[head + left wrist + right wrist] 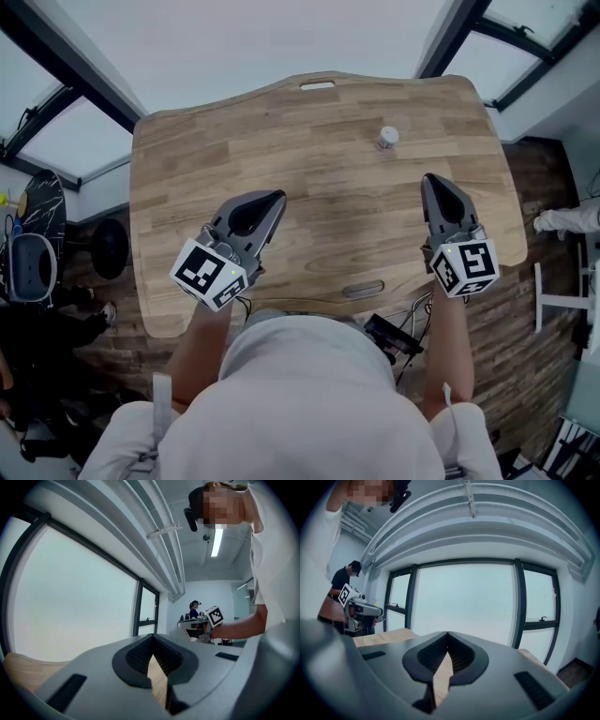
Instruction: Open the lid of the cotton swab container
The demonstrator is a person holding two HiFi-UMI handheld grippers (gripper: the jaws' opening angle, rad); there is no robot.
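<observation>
**Swab container alone on bench, both hand-held grippers clenched**

Upright on the far right part of the wooden bench (309, 178): the small cotton swab container (385, 142), white lid (388, 133) on top, nothing touching it.

Nearer and slightly to its right, well apart from it: the right hand-held gripper (434, 183), tip aimed at the far edge. Seen from its own camera, that right hand-held gripper (447, 634) clenched tip to tip, nothing between the jaws, only bench wood behind the pads.

Near and left of centre: the left hand-held gripper (274, 200), angled toward the far right. From its own camera, the left hand-held gripper (152, 638) likewise clenched and empty.

At the near end of the left tool, a marker cube (211, 272); at the near end of the right tool, a second marker cube (464, 265).

In the bench's far edge, a cut-out slot (317, 84); close to its near edge, a metal-rimmed slot (363, 289).

Beyond the far edge, large dark-framed windows (464, 604). Far off in the left gripper view, a person (193, 609) in dark clothes. Beside the bench on the right, dark plank floor (530, 178).
</observation>
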